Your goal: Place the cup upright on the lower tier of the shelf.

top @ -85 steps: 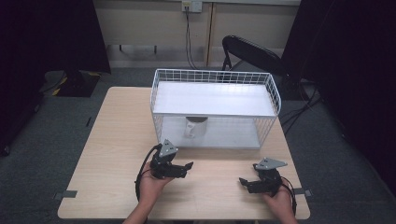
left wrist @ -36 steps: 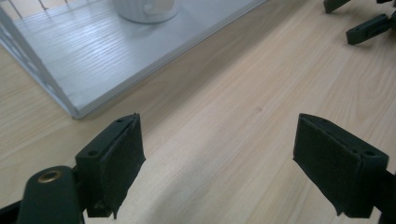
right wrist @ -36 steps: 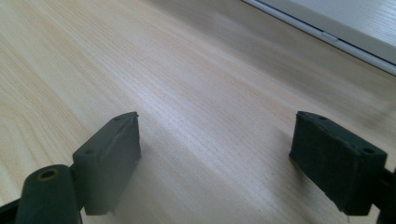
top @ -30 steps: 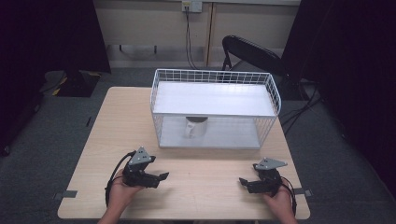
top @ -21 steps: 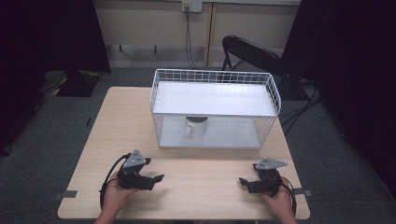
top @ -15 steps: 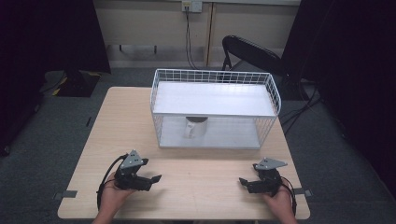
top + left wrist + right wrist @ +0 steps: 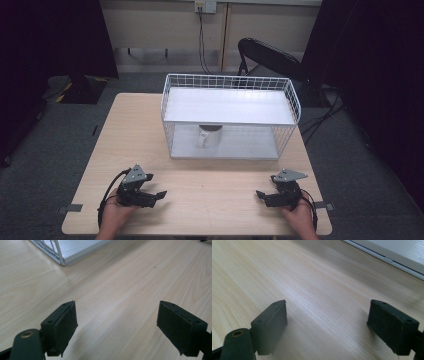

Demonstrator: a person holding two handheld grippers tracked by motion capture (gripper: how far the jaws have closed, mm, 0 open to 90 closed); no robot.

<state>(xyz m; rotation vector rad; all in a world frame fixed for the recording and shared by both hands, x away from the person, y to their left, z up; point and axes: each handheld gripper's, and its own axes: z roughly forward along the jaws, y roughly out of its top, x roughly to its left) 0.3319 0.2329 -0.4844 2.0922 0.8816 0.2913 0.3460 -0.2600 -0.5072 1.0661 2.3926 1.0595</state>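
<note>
Along my left claw (image 7: 117,325) I see both black jaws rising from the bottom edge, one at seven o'clock and one at five o'clock, set wide apart with nothing between them but bare wood. The pale counter (image 7: 130,285) runs under them. Up at eleven o'clock sits a corner of the white wire basket (image 7: 66,250), well apart from the jaws.
</note>
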